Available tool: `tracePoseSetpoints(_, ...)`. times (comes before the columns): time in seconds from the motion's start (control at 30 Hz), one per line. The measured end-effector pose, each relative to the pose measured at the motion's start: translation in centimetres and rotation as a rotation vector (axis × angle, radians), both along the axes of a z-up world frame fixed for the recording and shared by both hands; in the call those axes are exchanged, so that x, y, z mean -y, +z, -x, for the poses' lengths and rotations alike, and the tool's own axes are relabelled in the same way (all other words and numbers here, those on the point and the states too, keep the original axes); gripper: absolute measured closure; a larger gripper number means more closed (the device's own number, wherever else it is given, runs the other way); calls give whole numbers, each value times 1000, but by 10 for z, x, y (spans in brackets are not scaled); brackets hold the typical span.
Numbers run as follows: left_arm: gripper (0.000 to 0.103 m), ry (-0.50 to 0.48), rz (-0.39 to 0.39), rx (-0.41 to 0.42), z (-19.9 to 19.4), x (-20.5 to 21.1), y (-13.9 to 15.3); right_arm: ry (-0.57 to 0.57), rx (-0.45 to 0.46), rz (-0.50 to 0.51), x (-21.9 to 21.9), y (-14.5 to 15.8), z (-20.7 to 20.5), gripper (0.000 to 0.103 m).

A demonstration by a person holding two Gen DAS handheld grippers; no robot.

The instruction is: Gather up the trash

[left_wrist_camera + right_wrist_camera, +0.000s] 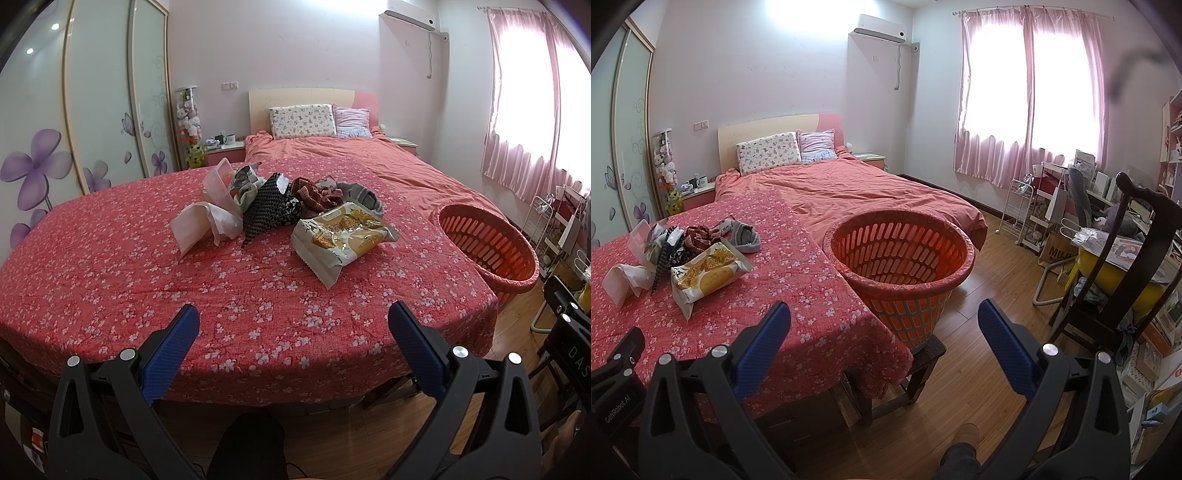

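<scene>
While both my grippers, left (293,325) and right (884,325), hang spread and empty, the orange basket (901,236) waits beside the wrapper pile (280,206) for drops.

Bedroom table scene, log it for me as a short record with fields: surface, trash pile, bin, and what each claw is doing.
surface: table under a red floral cloth, bed behind it
trash pile: yellow snack packet nearest, white crumpled paper, black-and-white patterned wrapper, clear plastic container, cloth bits behind
bin: orange slotted basket on a dark stool at the table's right edge, nothing visible inside
left claw: open, holding nothing, short of the pile
right claw: open, holding nothing, facing the basket
</scene>
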State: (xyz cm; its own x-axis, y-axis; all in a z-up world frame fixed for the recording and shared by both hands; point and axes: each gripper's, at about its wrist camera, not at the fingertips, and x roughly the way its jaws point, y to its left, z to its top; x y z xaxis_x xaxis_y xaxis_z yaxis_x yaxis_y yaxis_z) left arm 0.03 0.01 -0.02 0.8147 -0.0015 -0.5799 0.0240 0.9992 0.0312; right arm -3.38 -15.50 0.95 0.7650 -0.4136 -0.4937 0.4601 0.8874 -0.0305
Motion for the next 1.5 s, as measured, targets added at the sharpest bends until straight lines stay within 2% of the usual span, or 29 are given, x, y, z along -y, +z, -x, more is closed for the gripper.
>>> tracePoseSetpoints(1.23,2,1,2,-3,0,0,0,1,0,-3,1,-1,1,4)
tracePoseSetpoints(1.5,2,25,14,1,-5,-18,0,55,12,-44,-2,-2,-7,4)
